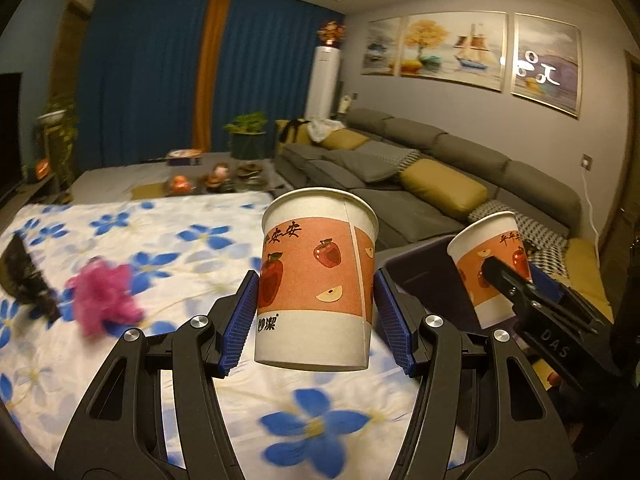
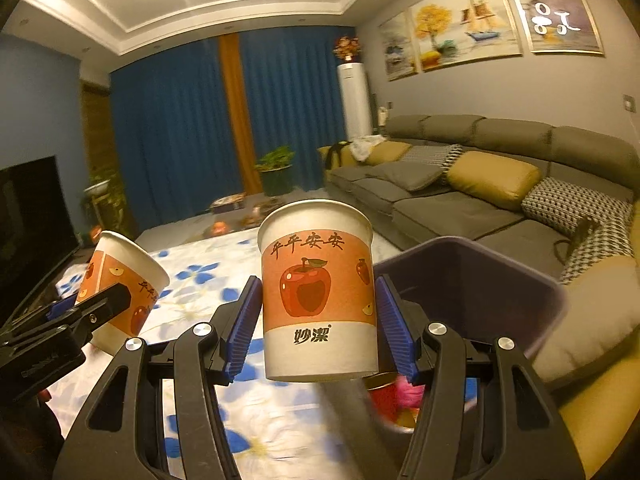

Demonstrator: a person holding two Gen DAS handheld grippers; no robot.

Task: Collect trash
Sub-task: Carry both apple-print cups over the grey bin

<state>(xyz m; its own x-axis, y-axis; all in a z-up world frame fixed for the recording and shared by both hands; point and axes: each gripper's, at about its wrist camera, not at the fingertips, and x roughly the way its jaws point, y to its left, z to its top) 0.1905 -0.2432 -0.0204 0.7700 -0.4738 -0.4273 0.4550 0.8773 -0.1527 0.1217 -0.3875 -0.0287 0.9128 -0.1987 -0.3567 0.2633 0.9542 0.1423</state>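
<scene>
left gripper pinches 1 paper cup | right gripper pinches second cup beside bin

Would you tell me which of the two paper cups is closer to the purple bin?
The right gripper's cup: its base hangs right at the bin's rim, while the left gripper's cup is over the floral cloth.

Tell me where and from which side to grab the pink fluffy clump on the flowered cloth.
Take the pink fluffy clump across its bulky middle, coming straight down from above. It lies flat and loose on the flowered cloth, soft and irregular, so there is no firm edge to pinch from the side. The dark object beside it leaves its right side freer. Both grippers hold paper cups now.
</scene>
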